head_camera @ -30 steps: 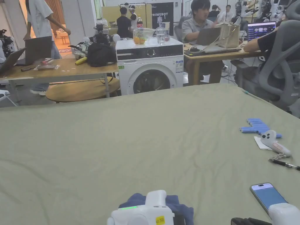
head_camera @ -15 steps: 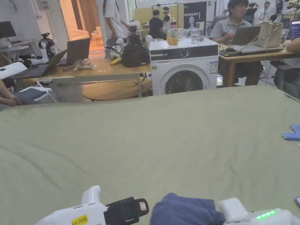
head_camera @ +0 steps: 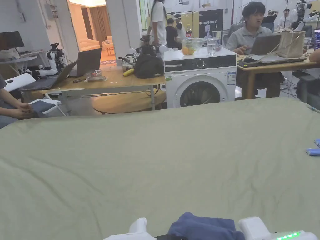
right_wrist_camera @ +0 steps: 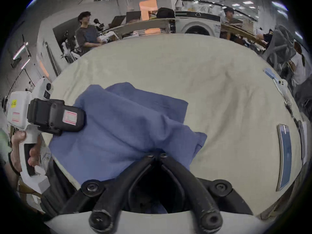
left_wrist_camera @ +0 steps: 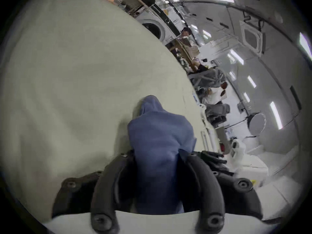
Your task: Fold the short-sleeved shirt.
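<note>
- The blue shirt [right_wrist_camera: 128, 124] sits bunched at the near edge of the green-covered table [head_camera: 162, 150], down at 6 o'clock in the head view, between the two white gripper bodies.
- Right gripper [right_wrist_camera: 157, 154]: in its own view the jaws meet at the tips with a pinch of blue cloth caught between them. It's clamped on the shirt's edge.
- Left gripper [left_wrist_camera: 157, 155]: its jaws stand apart with a thick bundle of shirt filling the gap. Both seem to press the cloth, so I read that as a grip too, on a fatter wad.
- In the right gripper view the left tool shows at 9 o'clock, a hand [right_wrist_camera: 25, 146] wrapped round its handle.
- Step in hand, as I judge it: very early. The shirt is a crumpled heap, both tools have hold, no fold made yet.
- Next move calls for lifting and drawing the two grips apart so the cloth opens out, then laying it flat toward 12 o'clock, where the table is bare.
- Mind the phone [right_wrist_camera: 285, 156] at 3 o'clock in the right gripper view; a swinging hem could catch it.
- Writing: the dark poster [head_camera: 210, 23] at 12 o'clock carries pale lettering, partly hidden. The yellow sticker [right_wrist_camera: 13, 103] on the left tool is too small to make out. The washing machine [head_camera: 200, 78] has stickers, unreadable.
</note>
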